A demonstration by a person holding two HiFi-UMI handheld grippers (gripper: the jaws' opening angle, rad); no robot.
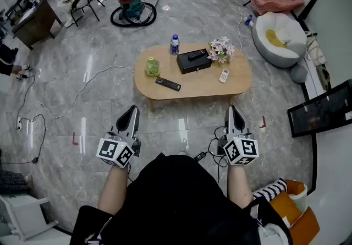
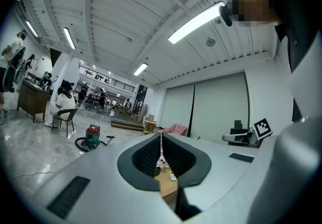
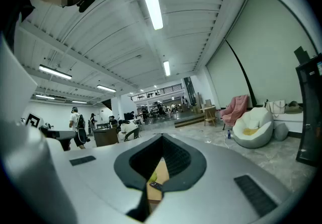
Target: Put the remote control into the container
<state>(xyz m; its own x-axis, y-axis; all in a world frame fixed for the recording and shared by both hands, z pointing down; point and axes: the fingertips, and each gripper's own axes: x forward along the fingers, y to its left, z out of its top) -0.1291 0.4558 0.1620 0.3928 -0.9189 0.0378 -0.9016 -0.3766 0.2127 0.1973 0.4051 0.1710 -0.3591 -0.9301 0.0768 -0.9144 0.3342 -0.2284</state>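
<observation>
left gripper (image 1: 132, 110): jaws closed, empty | right gripper (image 1: 234, 109): jaws closed, empty | slim black remote control (image 1: 168, 83): on oval wooden table (image 1: 209, 88), well ahead of left fingertips | black rectangular box container (image 1: 193, 63): farther ahead, between both fingertip lines

remote control (image 1: 168, 83): black, flat on table (image 1: 203, 88) | container (image 1: 193, 63): black box, behind-right, apart

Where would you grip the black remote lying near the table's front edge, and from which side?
Take the black remote across its narrow width near the middle, coming down from above. It lies flat on the table, long, slim and slightly angled, with bare wood along both long sides, so the jaws can straddle those edges. The left gripper looks the nearer one.
</observation>
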